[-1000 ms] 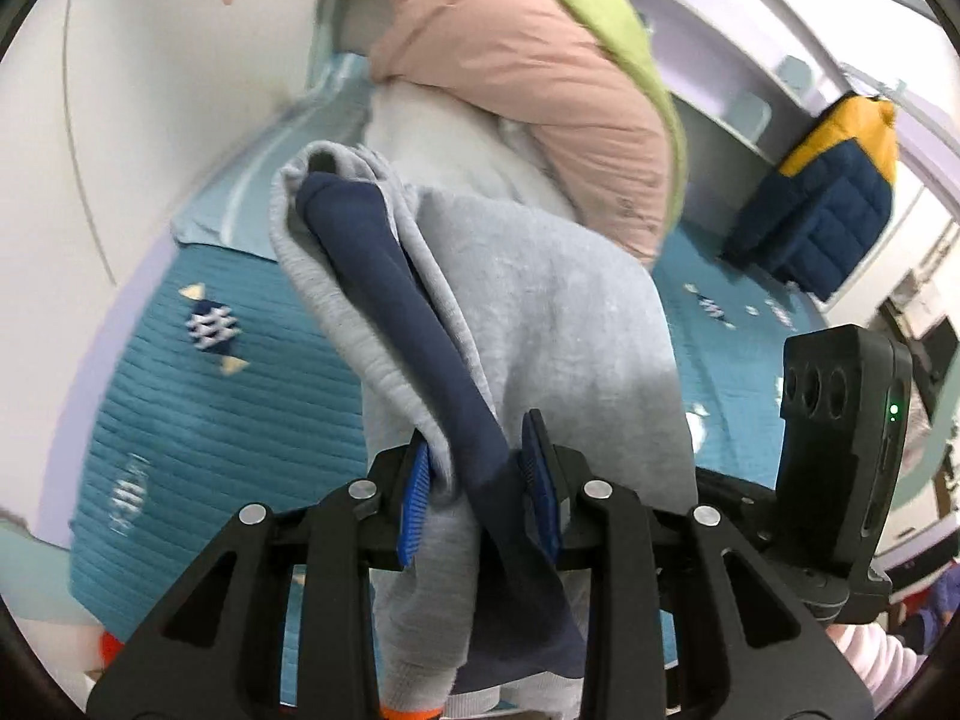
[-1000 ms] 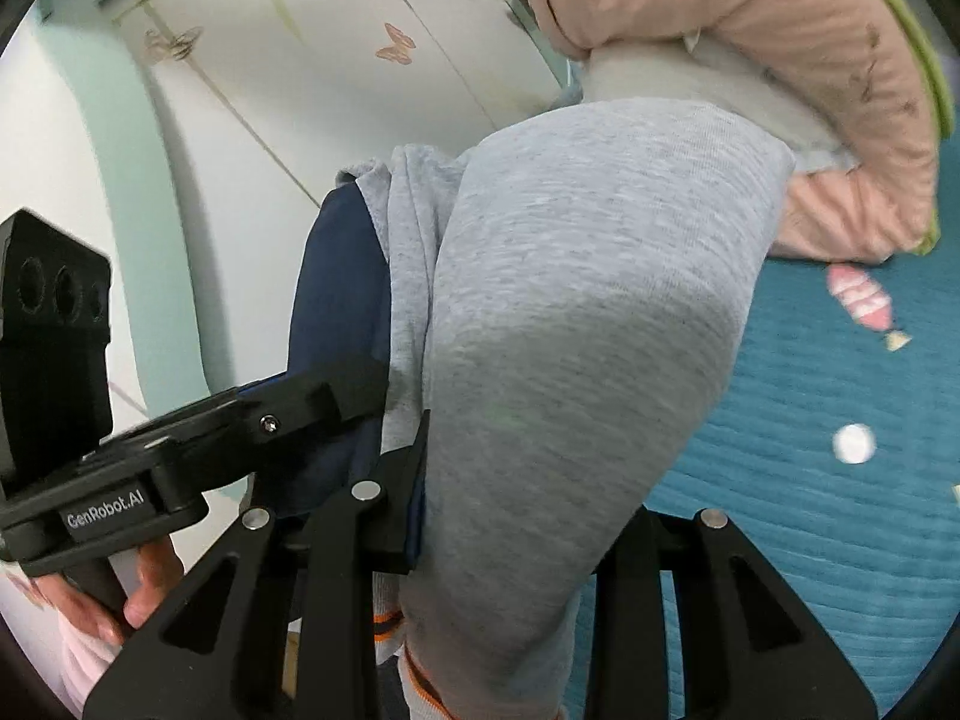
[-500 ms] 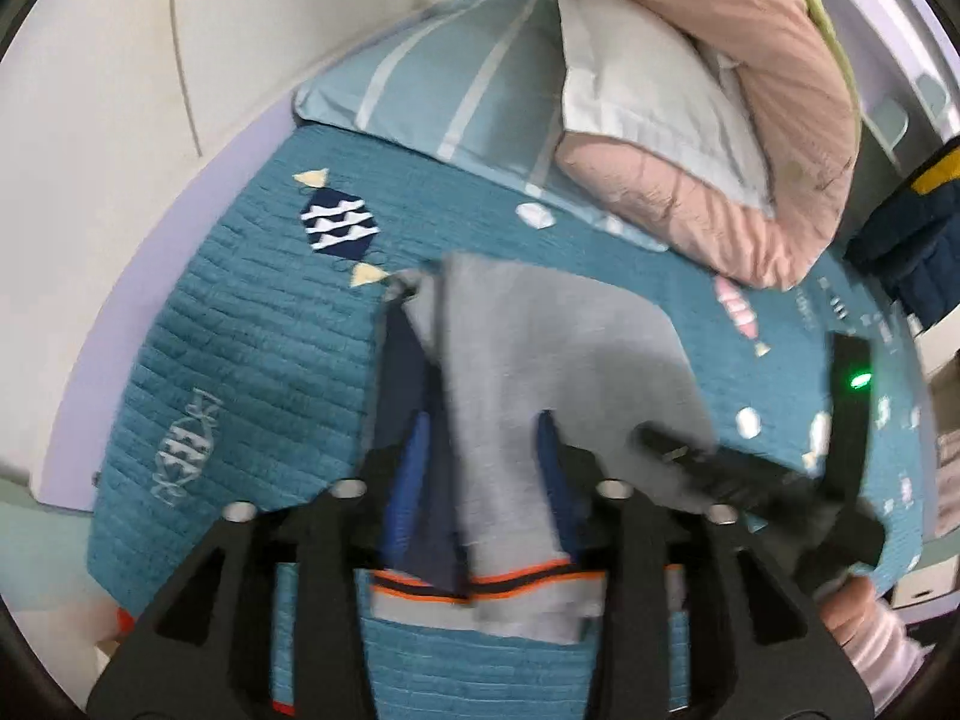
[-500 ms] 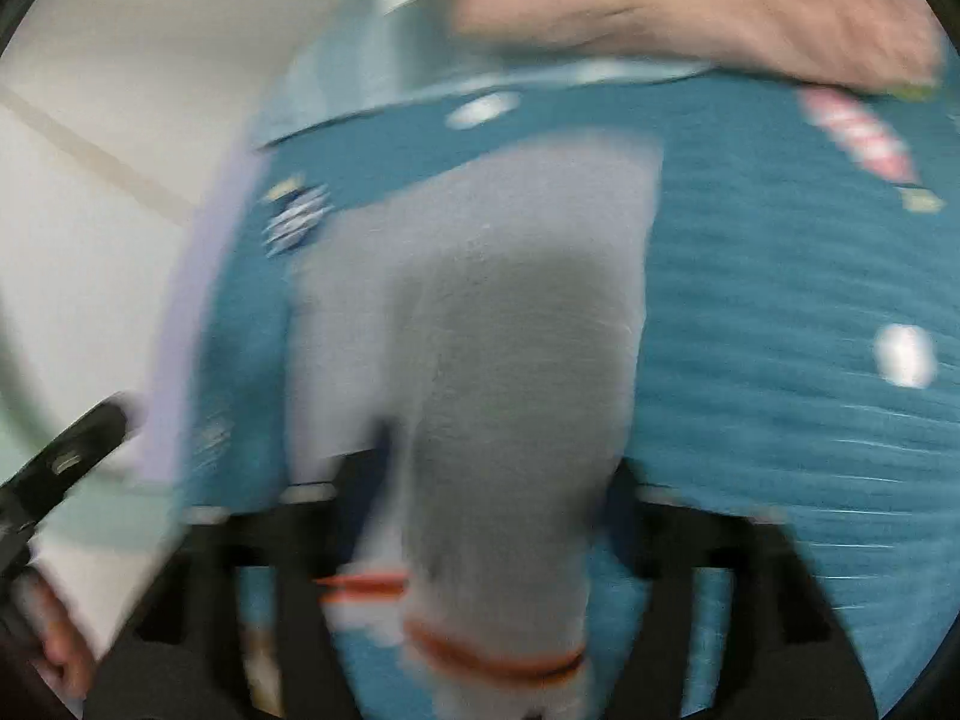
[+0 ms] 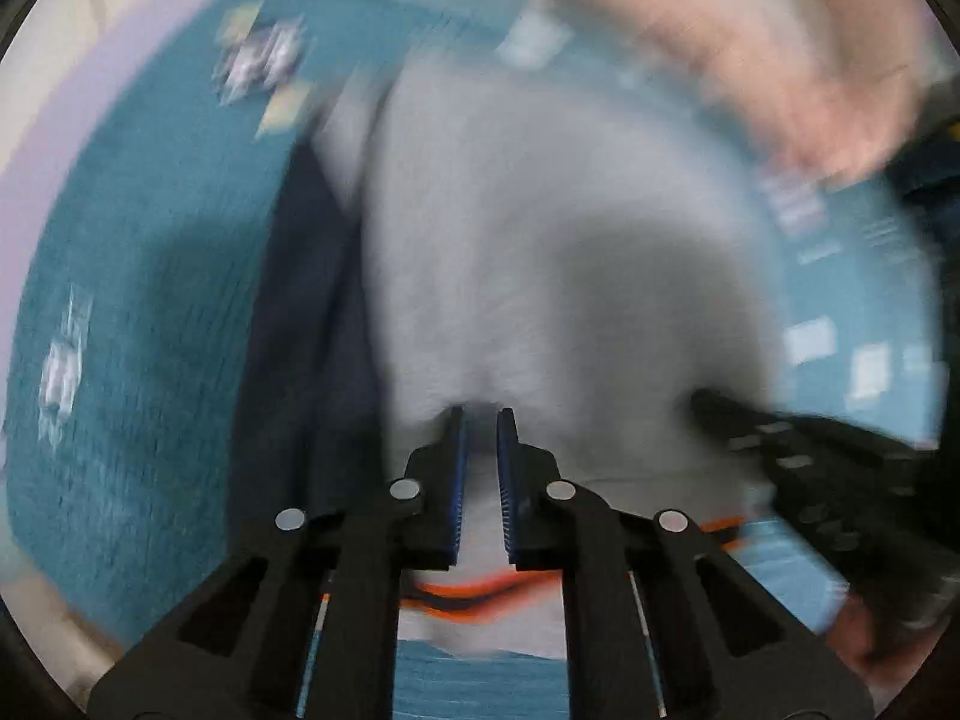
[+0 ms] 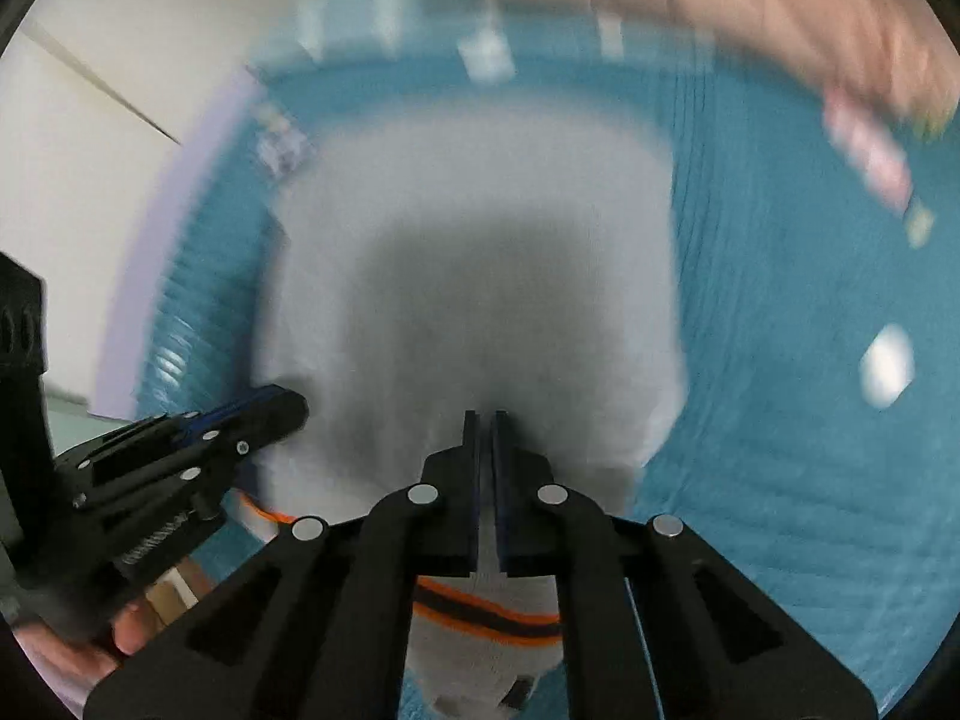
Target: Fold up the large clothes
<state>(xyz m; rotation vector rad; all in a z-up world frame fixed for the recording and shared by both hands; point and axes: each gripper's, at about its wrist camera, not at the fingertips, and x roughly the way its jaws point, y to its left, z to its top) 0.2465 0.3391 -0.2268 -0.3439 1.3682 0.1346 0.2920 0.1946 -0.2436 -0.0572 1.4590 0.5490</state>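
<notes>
While the gray sweatshirt (image 5: 540,276) lies folded on the teal bed cover (image 5: 132,312), both claws point down at its near hem: the left claw (image 5: 478,420) is closing, with no cloth clearly pinched between its pads, and the right claw (image 6: 485,420) has its jaws pressed together, empty as far as the blur allows. The step looks like setting down a finished fold; next would be smoothing or another fold. Open cover lies to the right, while the pink quilt (image 6: 750,12) crowds the far edge.
</notes>
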